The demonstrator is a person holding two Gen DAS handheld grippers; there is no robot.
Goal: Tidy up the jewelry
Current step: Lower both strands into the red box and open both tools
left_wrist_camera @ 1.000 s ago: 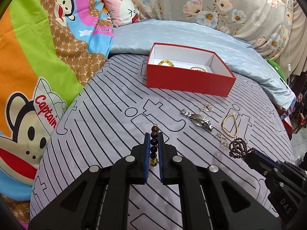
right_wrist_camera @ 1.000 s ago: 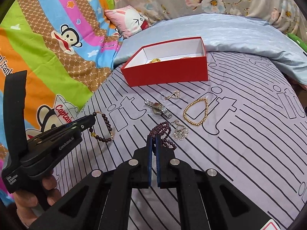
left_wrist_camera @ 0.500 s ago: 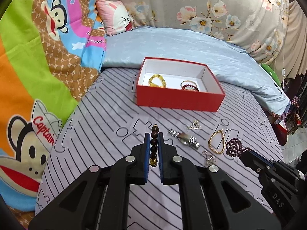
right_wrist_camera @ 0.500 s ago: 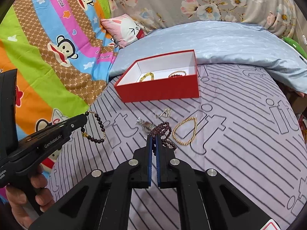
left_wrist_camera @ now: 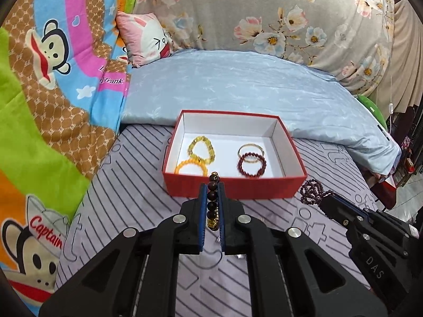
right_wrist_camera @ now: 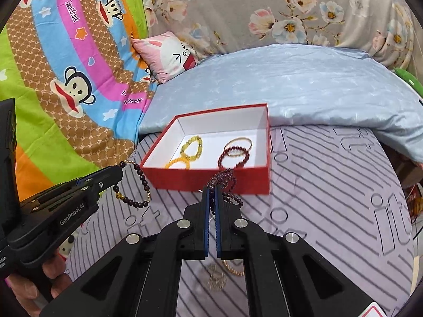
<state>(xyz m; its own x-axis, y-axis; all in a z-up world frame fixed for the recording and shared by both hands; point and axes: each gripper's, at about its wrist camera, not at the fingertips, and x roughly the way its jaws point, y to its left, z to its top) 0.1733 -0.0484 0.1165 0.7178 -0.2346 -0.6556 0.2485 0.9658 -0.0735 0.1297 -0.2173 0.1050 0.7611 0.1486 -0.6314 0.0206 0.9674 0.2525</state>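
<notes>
A red box [left_wrist_camera: 232,189] [right_wrist_camera: 211,179] with a white inside lies on the striped bed. In it are two yellow bead bracelets [left_wrist_camera: 201,148], a thin gold bangle [left_wrist_camera: 251,149] and a dark red bead bracelet [left_wrist_camera: 251,165]. My left gripper [left_wrist_camera: 212,187] is shut on a dark brown bead bracelet [left_wrist_camera: 212,200] [right_wrist_camera: 137,185], just short of the box's near wall. My right gripper [right_wrist_camera: 211,191] is shut on a small-beaded maroon bracelet [right_wrist_camera: 224,182] [left_wrist_camera: 313,191], which hangs in front of the box's near right side.
Beneath the right gripper, a gold bead bracelet [right_wrist_camera: 234,268] and a silver piece [right_wrist_camera: 216,280] lie on the sheet. A blue quilt [left_wrist_camera: 238,87], a pink pillow [left_wrist_camera: 148,37] and a cartoon blanket [left_wrist_camera: 53,79] border the bed. A hand [right_wrist_camera: 34,288] holds the left gripper.
Both grippers have risen and moved toward the red box, each carrying its bracelet. The box looms larger and nearer; the loose jewelry on the sheet has slipped under and behind the grippers.
</notes>
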